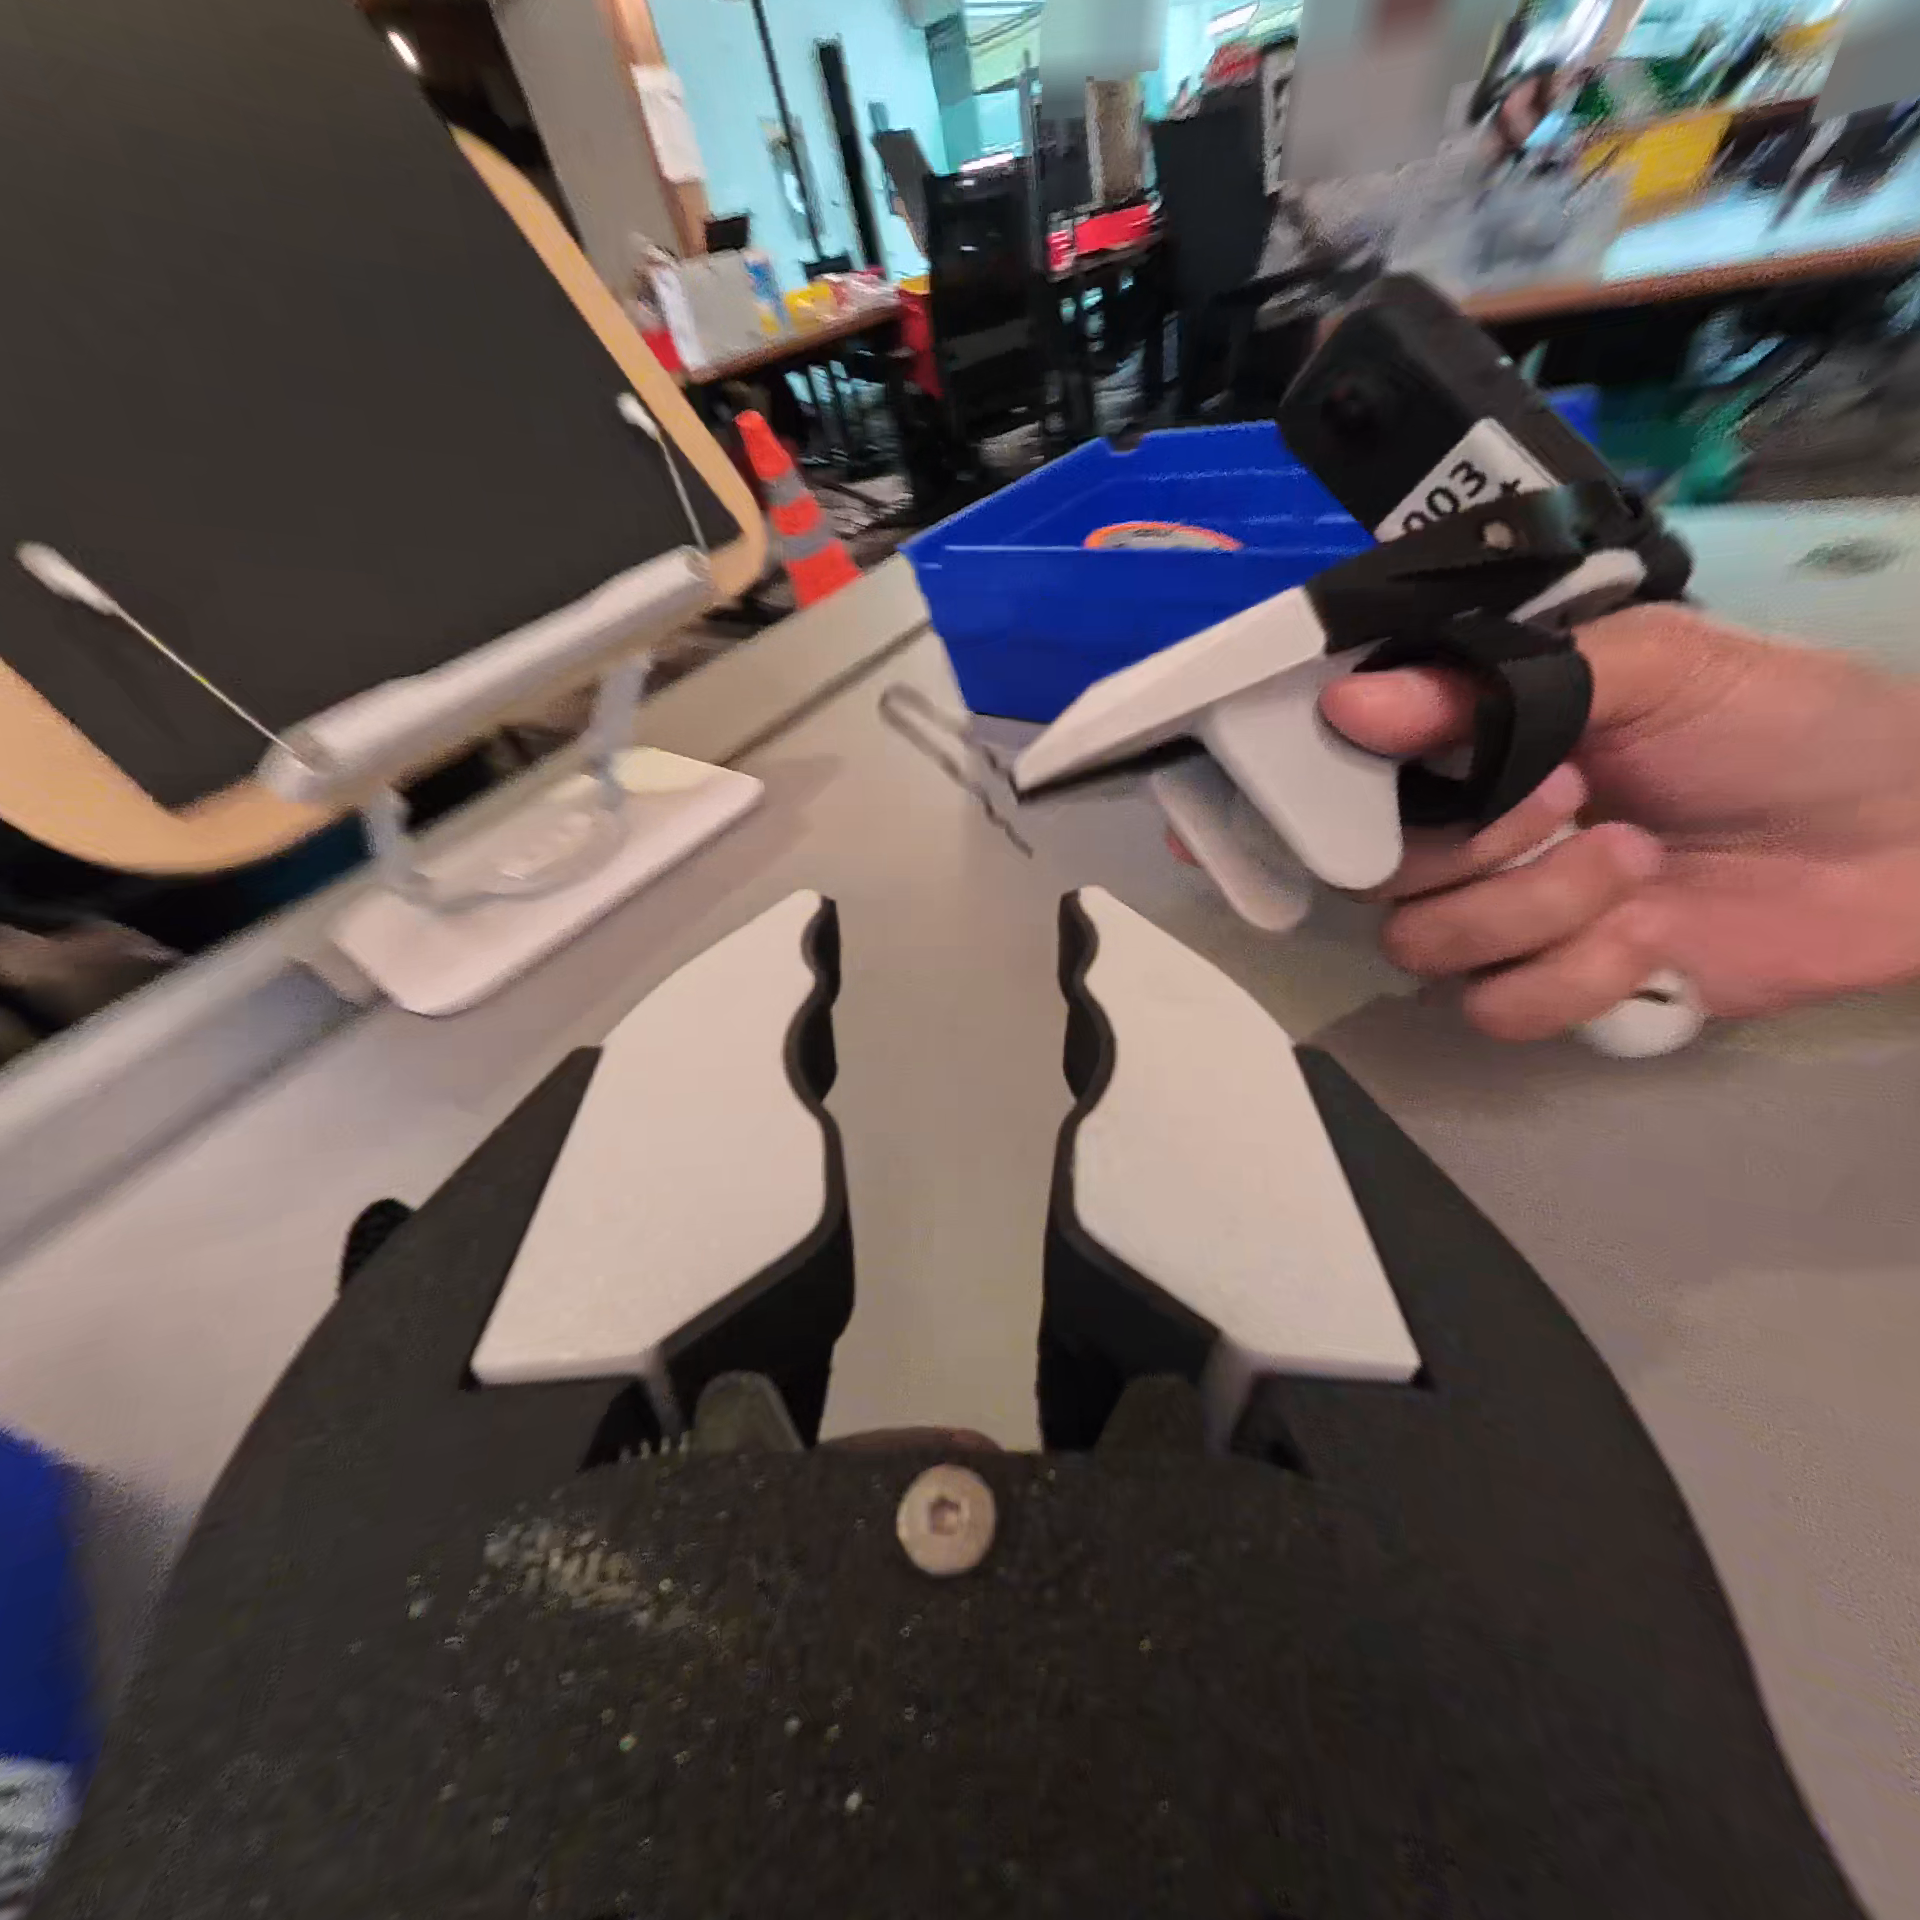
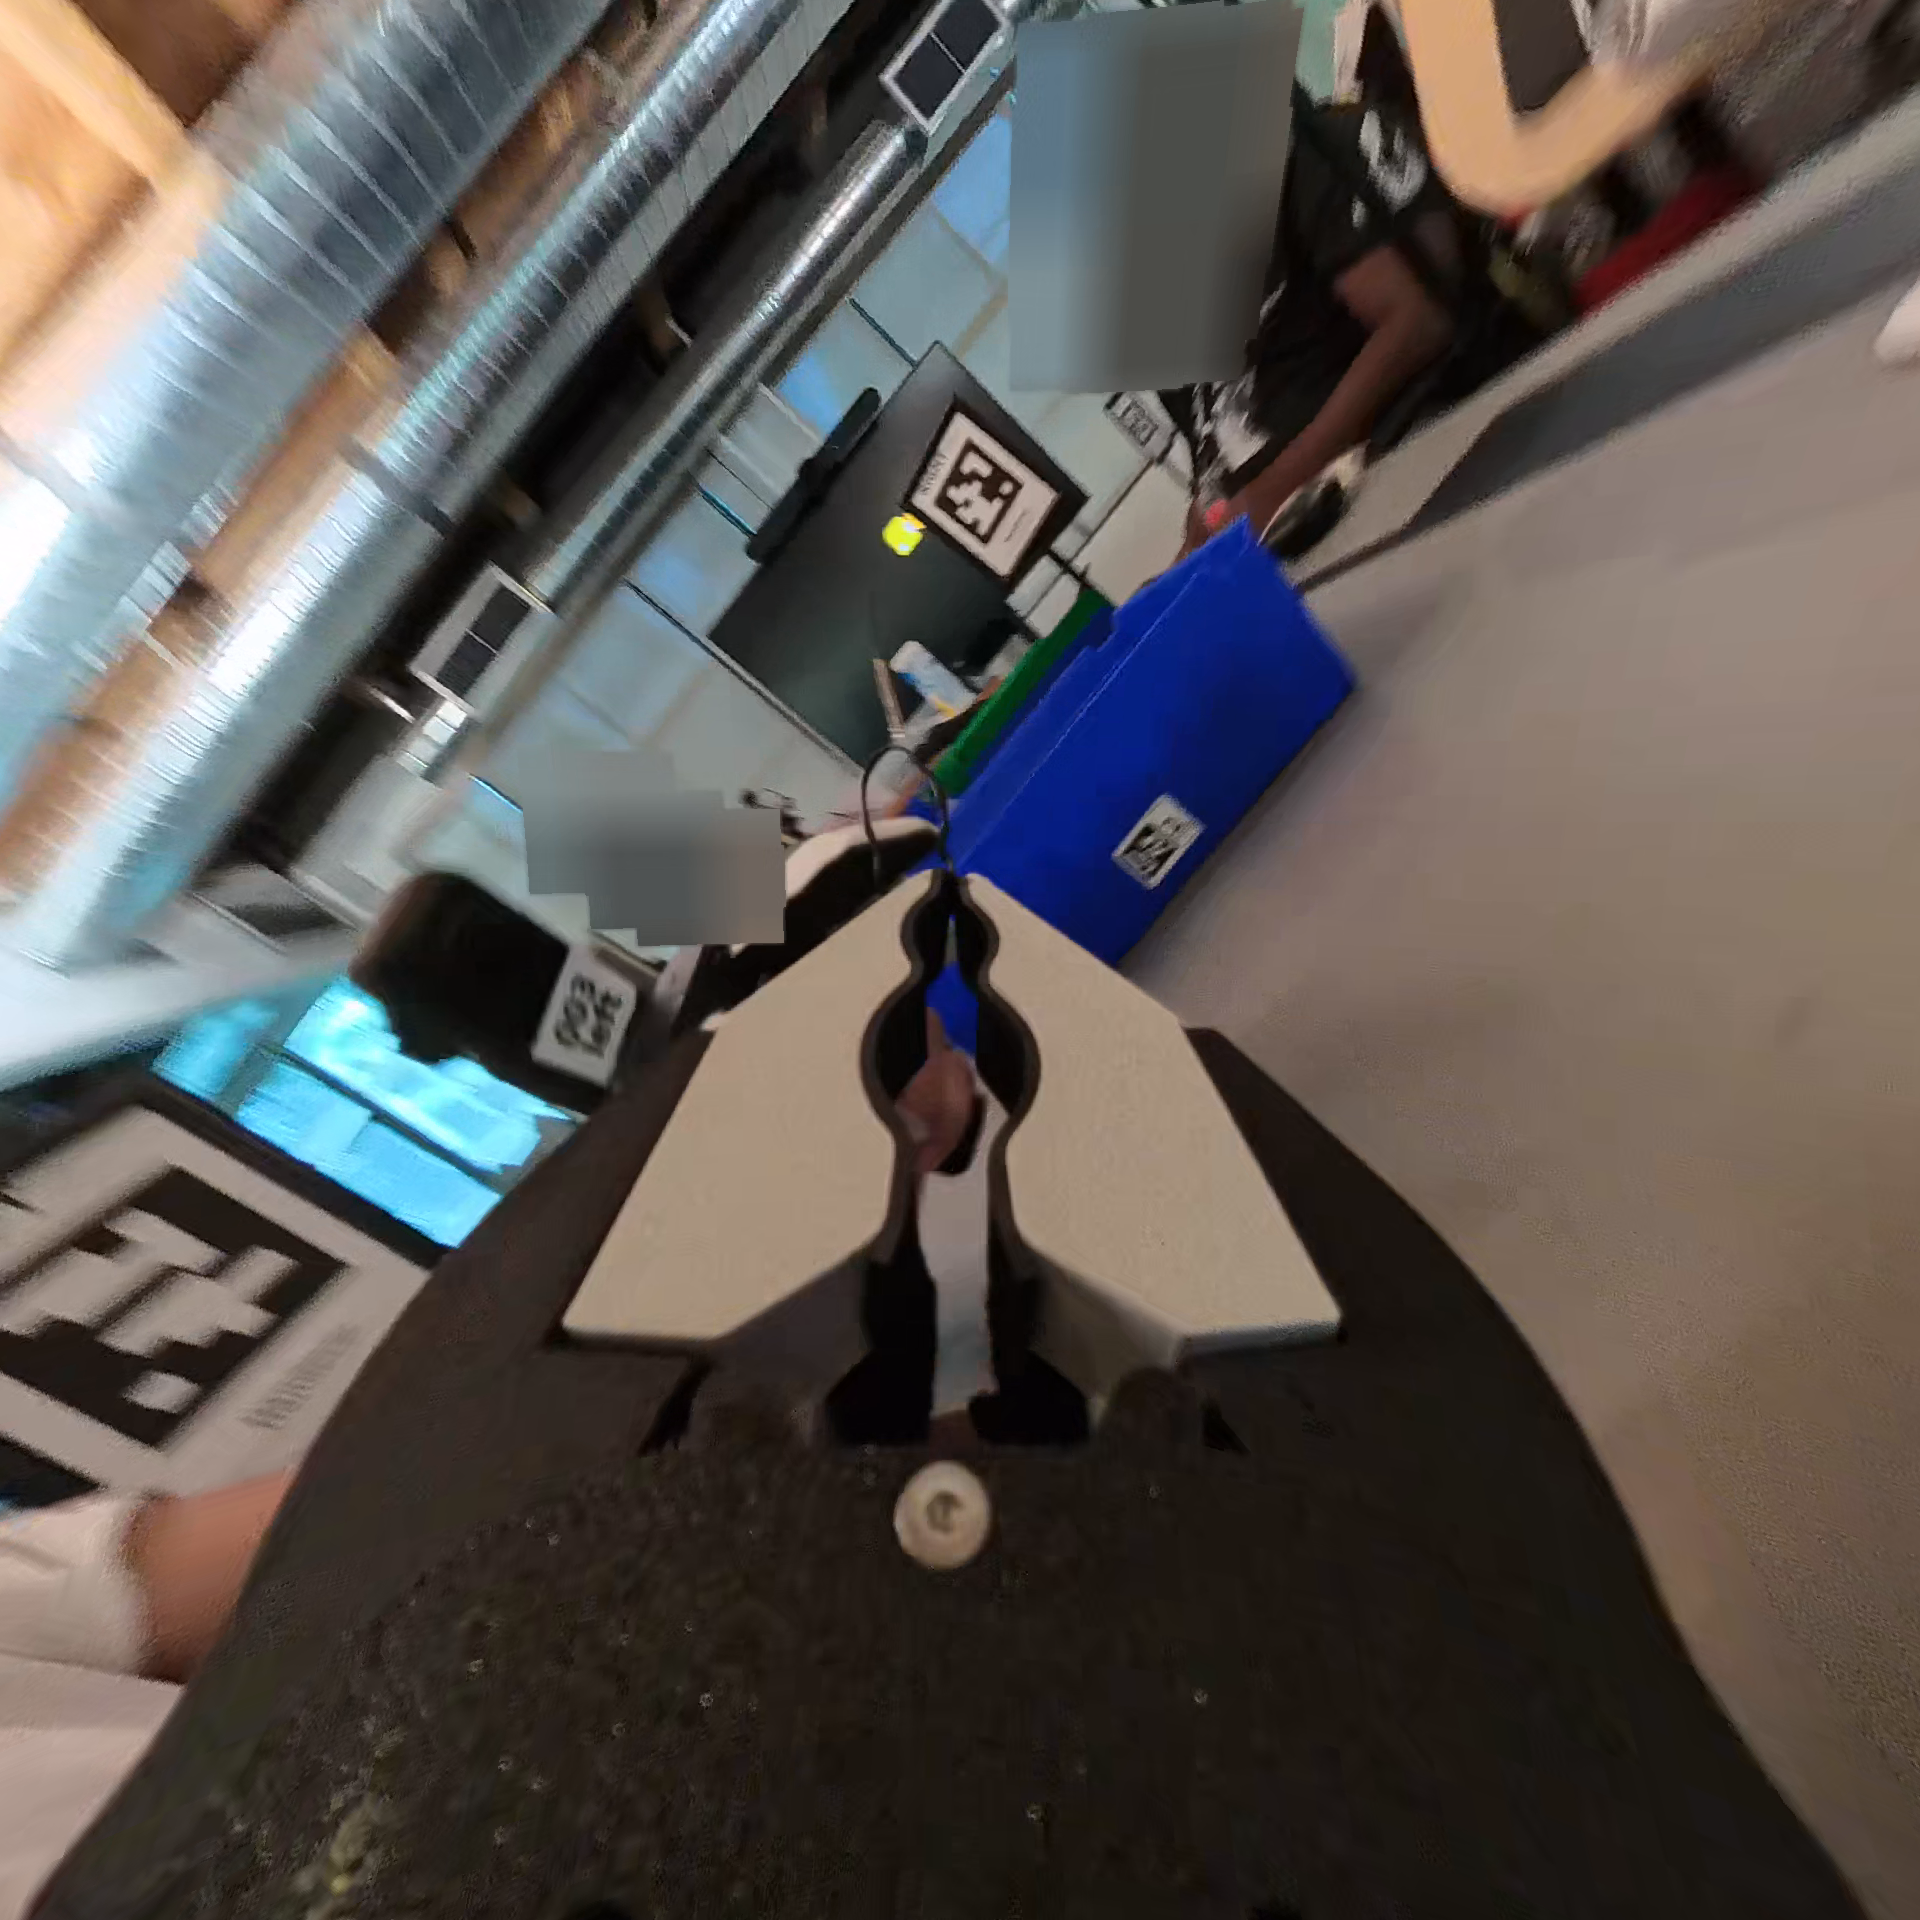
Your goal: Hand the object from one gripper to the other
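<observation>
Right hand-held gripper point(image 2: 951, 883) is pinched nearly closed at the tips on a thin wire object point(image 1: 951, 764), a looped, twisted bit of metal sticking out past the fingers. It's carried tilted above the grey bench point(image 1: 1558, 1247), presumably so the free end shows for the taking. Left hand-held gripper point(image 1: 948, 914) sits with fingers parted and nothing between them, aimed toward that wire but clearly apart from it — looks like it's lining up to receive. Beyond both, a blue bin point(image 1: 1091, 582) rests on the bench.
</observation>
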Demonstrator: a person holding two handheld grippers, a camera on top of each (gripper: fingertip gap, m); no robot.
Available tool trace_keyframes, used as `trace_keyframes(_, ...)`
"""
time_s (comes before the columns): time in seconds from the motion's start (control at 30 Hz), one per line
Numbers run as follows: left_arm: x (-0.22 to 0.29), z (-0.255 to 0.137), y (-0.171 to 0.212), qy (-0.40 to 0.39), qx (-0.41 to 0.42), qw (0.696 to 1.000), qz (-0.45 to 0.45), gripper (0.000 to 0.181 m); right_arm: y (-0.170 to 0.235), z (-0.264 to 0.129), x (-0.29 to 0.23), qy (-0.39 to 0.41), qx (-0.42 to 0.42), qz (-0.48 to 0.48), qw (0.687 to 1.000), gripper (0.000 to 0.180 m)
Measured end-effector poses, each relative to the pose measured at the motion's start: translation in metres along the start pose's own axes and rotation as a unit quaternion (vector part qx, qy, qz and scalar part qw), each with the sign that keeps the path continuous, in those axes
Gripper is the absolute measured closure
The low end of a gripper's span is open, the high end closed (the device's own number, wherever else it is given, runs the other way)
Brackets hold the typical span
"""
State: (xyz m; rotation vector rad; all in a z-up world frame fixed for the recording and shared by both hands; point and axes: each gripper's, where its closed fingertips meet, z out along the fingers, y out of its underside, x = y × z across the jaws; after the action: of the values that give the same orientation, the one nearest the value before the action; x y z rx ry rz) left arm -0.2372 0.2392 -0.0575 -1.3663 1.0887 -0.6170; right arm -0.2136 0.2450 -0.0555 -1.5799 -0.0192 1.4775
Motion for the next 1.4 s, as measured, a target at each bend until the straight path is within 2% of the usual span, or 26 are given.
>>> trace_keyframes(0.07, -0.001, -0.004, -0.007, -0.055, 0.0, 0.994, 0.096, 0.142, 0.005, 0.003, 0.002, -0.019, 0.004, 0.073, 0.997, 0.18)
trace_keyframes(0.13, -0.002, -0.009, -0.013, -0.099, 0.008, 0.981, 0.168, 0.153, 0.009, 0.004, 0.001, -0.034, -0.006, 0.106, 0.994, 0.18)
trace_keyframes(0.23, -0.006, -0.018, -0.022, -0.169, 0.035, 0.956, 0.239, 0.165, 0.007, 0.003, -0.001, -0.05, 0.003, 0.139, 0.989, 0.18)
trace_keyframes(0.3, 0.001, -0.019, -0.024, -0.175, 0.052, 0.944, 0.274, 0.166, 0.006, 0.003, -0.003, -0.058, 0.008, 0.151, 0.987, 0.18)
trace_keyframes(0.37, 0.01, -0.013, -0.016, -0.153, 0.035, 0.943, 0.293, 0.164, 0.006, 0.004, -0.005, -0.062, 0.009, 0.16, 0.985, 0.18)
trace_keyframes(0.57, 0.006, -0.01, -0.015, -0.17, 0.019, 0.945, 0.278, 0.159, 0.015, 0.009, -0.013, -0.073, -0.004, 0.162, 0.984, 0.18)
trace_keyframes(0.63, 0.003, -0.015, -0.018, -0.181, 0.032, 0.941, 0.283, 0.179, 0.016, 0.009, -0.012, -0.072, -0.008, 0.162, 0.984, 0.179)
trace_keyframes(0.73, 0.0, -0.017, -0.021, -0.181, 0.033, 0.942, 0.28, 0.18, 0.017, 0.009, -0.012, -0.074, -0.013, 0.162, 0.984, 0.179)
trace_keyframes(0.83, -0.004, -0.016, -0.017, -0.173, 0.022, 0.951, 0.254, 0.18, 0.017, 0.009, -0.014, -0.082, -0.02, 0.147, 0.986, 0.178)
trace_keyframes(0.9, -0.008, -0.017, -0.016, -0.163, 0.021, 0.959, 0.23, 0.181, 0.014, 0.008, -0.013, -0.078, -0.027, 0.104, 0.991, 0.164)
trace_keyframes(0.93, -0.01, -0.017, -0.016, -0.156, 0.022, 0.965, 0.209, 0.181, 0.012, 0.006, -0.011, -0.069, -0.039, 0.066, 0.995, 0.154)
trace_keyframes(1.03, -0.015, -0.019, -0.014, -0.111, 0.031, 0.987, 0.11, 0.181, 0.002, -0.004, -0.005, -0.026, -0.069, -0.11, 0.991, 0.142)
trace_keyframes(1.07, -0.015, -0.018, -0.014, -0.084, 0.039, 0.993, 0.068, 0.181, 0.0, -0.008, 0.001, -0.003, -0.081, -0.189, 0.979, 0.139)
trace_keyframes(1.13, -0.01, -0.019, -0.016, -0.013, 0.064, 0.997, -0.034, 0.181, -0.003, -0.016, 0.019, 0.057, -0.1, -0.355, 0.928, 0.132)
trace_keyframes(1.2, 0.001, -0.019, -0.018, 0.074, 0.085, 0.986, -0.127, 0.181, 0.001, -0.017, 0.017, 0.061, -0.096, -0.459, 0.881, 0.131)
trace_keyframes(1.23, 0.005, -0.019, -0.019, 0.106, 0.093, 0.976, -0.167, 0.181, 0.006, -0.014, 0.008, 0.044, -0.086, -0.466, 0.879, 0.131)
trace_keyframes(1.33, 0.016, -0.023, -0.029, 0.193, 0.129, 0.935, -0.27, 0.181, 0.021, -0.003, -0.033, -0.05, -0.059, -0.413, 0.908, 0.132)
trace_keyframes(1.4, 0.019, -0.025, -0.035, 0.221, 0.146, 0.915, -0.304, 0.181, 0.023, -0.001, -0.049, -0.081, -0.04, -0.404, 0.91, 0.136)
